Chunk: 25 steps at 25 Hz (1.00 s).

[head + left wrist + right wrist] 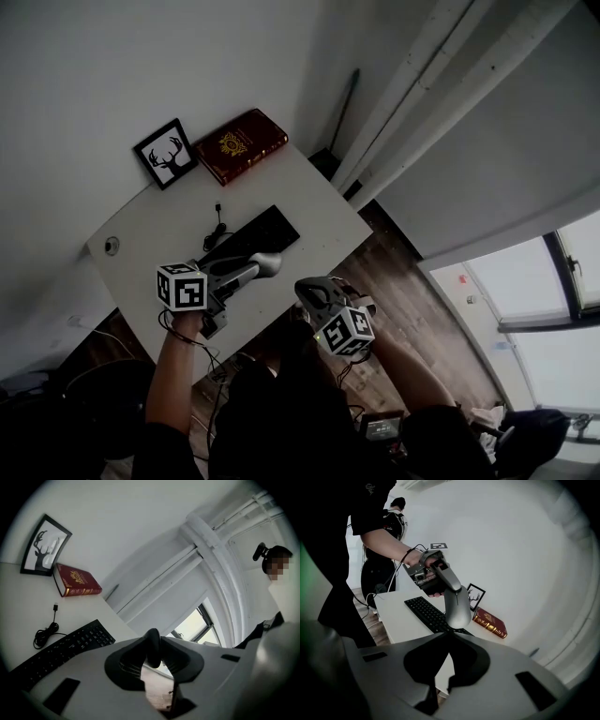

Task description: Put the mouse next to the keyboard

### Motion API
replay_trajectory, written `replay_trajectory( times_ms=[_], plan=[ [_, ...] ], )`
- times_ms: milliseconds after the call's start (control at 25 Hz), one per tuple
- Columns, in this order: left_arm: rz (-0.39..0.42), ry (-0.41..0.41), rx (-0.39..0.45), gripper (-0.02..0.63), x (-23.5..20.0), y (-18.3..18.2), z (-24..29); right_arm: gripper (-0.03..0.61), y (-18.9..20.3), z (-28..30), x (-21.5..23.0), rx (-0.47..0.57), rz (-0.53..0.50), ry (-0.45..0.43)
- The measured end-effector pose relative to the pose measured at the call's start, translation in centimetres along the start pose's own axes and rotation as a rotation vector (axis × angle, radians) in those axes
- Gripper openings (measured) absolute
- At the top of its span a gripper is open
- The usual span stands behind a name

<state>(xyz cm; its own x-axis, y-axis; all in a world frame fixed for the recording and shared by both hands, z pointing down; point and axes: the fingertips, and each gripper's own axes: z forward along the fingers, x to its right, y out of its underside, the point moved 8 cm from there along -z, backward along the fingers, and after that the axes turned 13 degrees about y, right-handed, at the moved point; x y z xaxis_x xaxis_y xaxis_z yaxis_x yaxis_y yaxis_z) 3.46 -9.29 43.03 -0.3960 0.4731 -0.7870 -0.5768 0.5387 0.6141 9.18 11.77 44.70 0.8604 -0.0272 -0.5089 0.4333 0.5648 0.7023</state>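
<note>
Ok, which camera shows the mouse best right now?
The right gripper view: the silver mouse shows nearly whole and close, held by the left tool. The head view shows the mouse small, from above. The left gripper view shows only its dark end between that tool's jaws.

Table (323,208): white, pushed against the wall; I see most of its top.
Keyboard (255,234): black, flat near the middle.
Cable (217,226): black, coiled just beside the keyboard on the wall side.
Book (240,145): red with gold print, flat at the wall.
Frame (166,153): black, antlered-head print, just beside the book, leaning on the wall.
Disc (112,246): small, round, near an end; I can't tell what it is.
</note>
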Motion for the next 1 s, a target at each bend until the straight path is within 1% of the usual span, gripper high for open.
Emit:
replay_trajectory(
  times_ms=[200, 400, 560, 720, 920, 1000],
  plan=[
    [-0.017, -0.001, -0.03, 0.097, -1.7, -1.6, 3.6, 0.02, 3.2, 1.3, 4.7, 0.029, 0.016, -0.021],
    [-0.022, -0.024, -0.06, 0.097, -4.2, -3.4, 6.9, 0.02, 6.6, 3.3, 9.8, 0.055, 0.006, -0.059],
    [-0.019, -0.047, -0.144, 0.097, -5.7, -4.4, 10.3, 0.02, 9.2, 4.5, 12.7, 0.076, 0.03, -0.084],
    [-0.013, -0.06, -0.232, 0.097, -6.9, -5.5, 13.5, 0.02, 11.3, 5.3, 14.5, 0.094, 0.056, -0.108],
    [-0.018, -0.065, -0.292, 0.097, -8.6, -6.8, 16.3, 0.02, 13.2, 5.6, 16.2, 0.1, 0.102, -0.108],
    [-0.024, -0.056, -0.334, 0.097, -9.8, -7.2, 17.2, 0.02, 13.9, 5.8, 16.7, 0.097, 0.12, -0.105]
  ],
)
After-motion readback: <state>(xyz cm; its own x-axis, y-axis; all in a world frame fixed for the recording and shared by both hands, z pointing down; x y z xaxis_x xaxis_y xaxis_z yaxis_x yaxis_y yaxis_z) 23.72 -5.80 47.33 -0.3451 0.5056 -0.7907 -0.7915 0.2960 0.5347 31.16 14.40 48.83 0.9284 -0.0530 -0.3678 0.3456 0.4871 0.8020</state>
